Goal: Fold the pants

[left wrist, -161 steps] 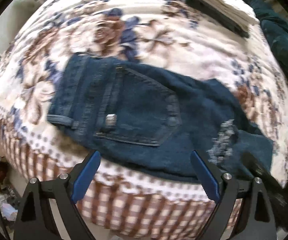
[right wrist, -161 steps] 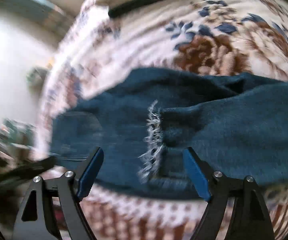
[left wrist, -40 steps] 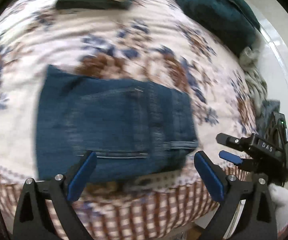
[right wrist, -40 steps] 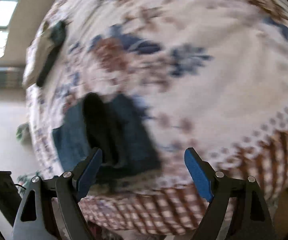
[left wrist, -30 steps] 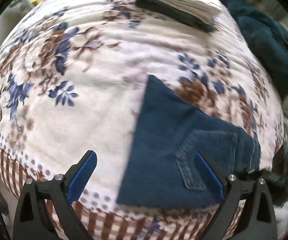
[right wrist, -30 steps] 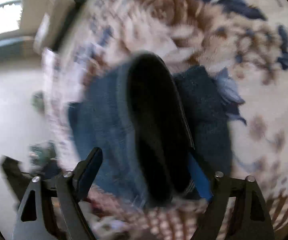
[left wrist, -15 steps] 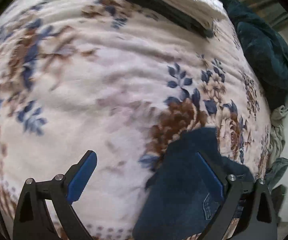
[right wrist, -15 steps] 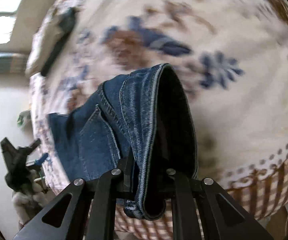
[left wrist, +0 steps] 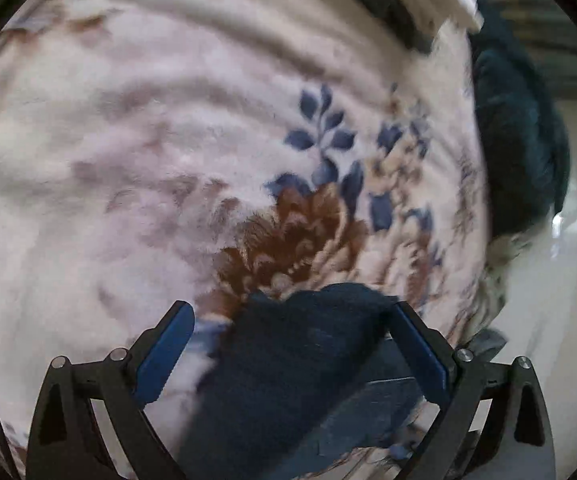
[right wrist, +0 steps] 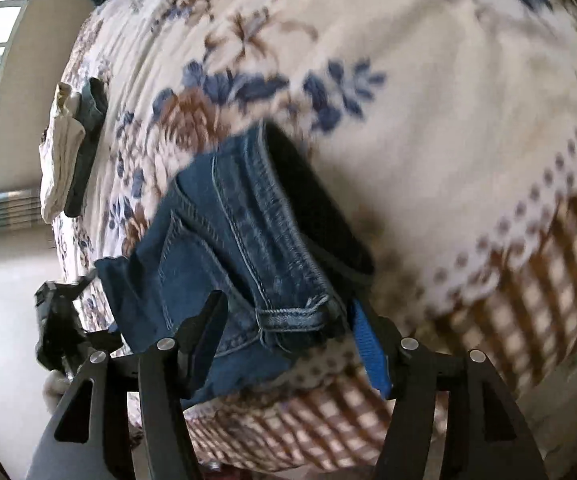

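Note:
The folded blue jeans [right wrist: 224, 248] lie on the floral blanket [right wrist: 428, 100] near its checked edge. In the right wrist view my right gripper [right wrist: 288, 316] is open, its fingers either side of the waistband end with the belt loop. In the left wrist view my left gripper [left wrist: 288, 336] is open, and the dark folded end of the jeans [left wrist: 296, 364] lies between its blue pads [left wrist: 420, 352]. The left gripper also shows at the left of the right wrist view [right wrist: 58, 320].
A stack of folded white and dark clothes [left wrist: 408, 4] sits at the far side of the blanket [left wrist: 128, 140]. It also shows in the right wrist view [right wrist: 68, 148]. A dark teal garment [left wrist: 520, 128] lies at the right edge.
My right gripper was shut on the waistband half a second ago and has now opened. My left gripper has moved closer, so the jeans' end lies between its fingers.

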